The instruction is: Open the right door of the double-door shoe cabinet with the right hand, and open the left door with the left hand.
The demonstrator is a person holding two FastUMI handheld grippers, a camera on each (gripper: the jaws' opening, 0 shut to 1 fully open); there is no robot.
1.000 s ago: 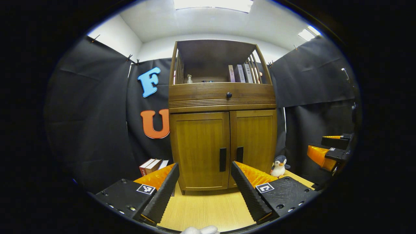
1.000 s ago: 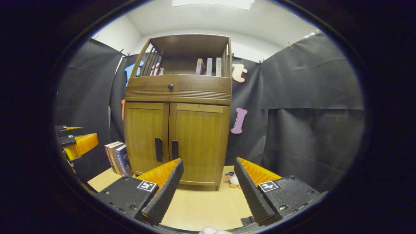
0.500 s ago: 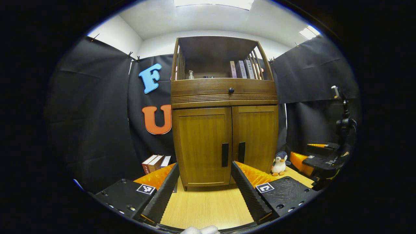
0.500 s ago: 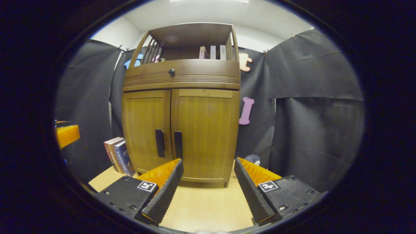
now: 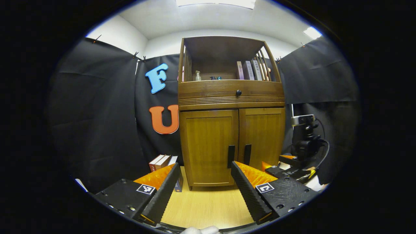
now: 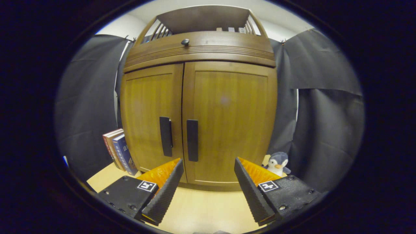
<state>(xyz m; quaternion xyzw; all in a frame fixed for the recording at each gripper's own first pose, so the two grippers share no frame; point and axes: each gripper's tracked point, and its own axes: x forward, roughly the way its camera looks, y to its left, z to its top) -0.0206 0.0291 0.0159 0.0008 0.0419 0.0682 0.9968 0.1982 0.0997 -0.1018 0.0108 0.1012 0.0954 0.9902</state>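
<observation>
Cabinet [image 6: 198, 107] sits dead ahead of my right tool [image 6: 208, 185], both doors shut. Step in hand, as I read it: approach for the right door [image 6: 232, 120]. Nothing gripped yet.

Right tool: fingers spread wide, empty. The right door's handle [image 6: 192, 140] sits just above and ahead of its left finger, not between the fingers, no contact. The left door's handle [image 6: 165, 136] is right beside it, so picking the wrong bar is the risk.

Left tool [image 5: 204, 191]: also wide open, empty, hanging back well short of the cabinet over the worktop [image 5: 208, 208]. From there the left door [image 5: 209, 146] is ahead, and my right tool shows off to the right, low by the cabinet's corner.

Next move, my call: shift the right tool a bit left and up so the right handle lands between the fingers, close on it, pull back along the hinge arc. Then the left tool does the same on its door.

Versus half a second ago: the right tool has closed in a lot, the doors loom larger in its view and the toy penguin [image 6: 277, 163] is now exposed at lower right. Left tool barely moved.
</observation>
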